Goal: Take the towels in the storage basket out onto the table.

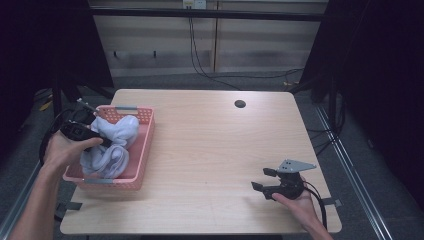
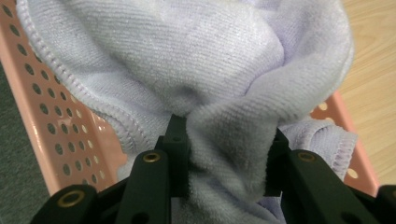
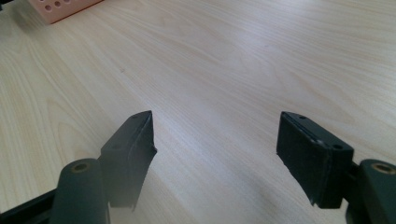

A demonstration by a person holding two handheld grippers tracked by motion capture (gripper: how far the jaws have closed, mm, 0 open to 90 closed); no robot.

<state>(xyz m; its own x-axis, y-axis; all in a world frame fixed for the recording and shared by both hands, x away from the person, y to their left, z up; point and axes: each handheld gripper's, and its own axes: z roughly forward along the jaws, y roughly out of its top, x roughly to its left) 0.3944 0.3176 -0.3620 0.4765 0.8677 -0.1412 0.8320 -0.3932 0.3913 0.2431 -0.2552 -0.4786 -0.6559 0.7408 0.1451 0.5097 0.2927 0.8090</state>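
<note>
Black jaws of right gripper [image 3: 215,154] spread wide over bare wooden counter [image 1: 215,150], near front right edge. Farther left, left gripper [image 2: 226,154] clenched on fold of pale lilac towel [image 2: 196,70], bunched inside pink basket [image 1: 142,150] at counter's left edge.

One pink perforated plastic basket [image 1: 142,150], one pale lilac terry cloth [image 1: 117,131], two black two-jaw grippers: left gripper [image 1: 102,141], right gripper [image 1: 263,178].
</note>
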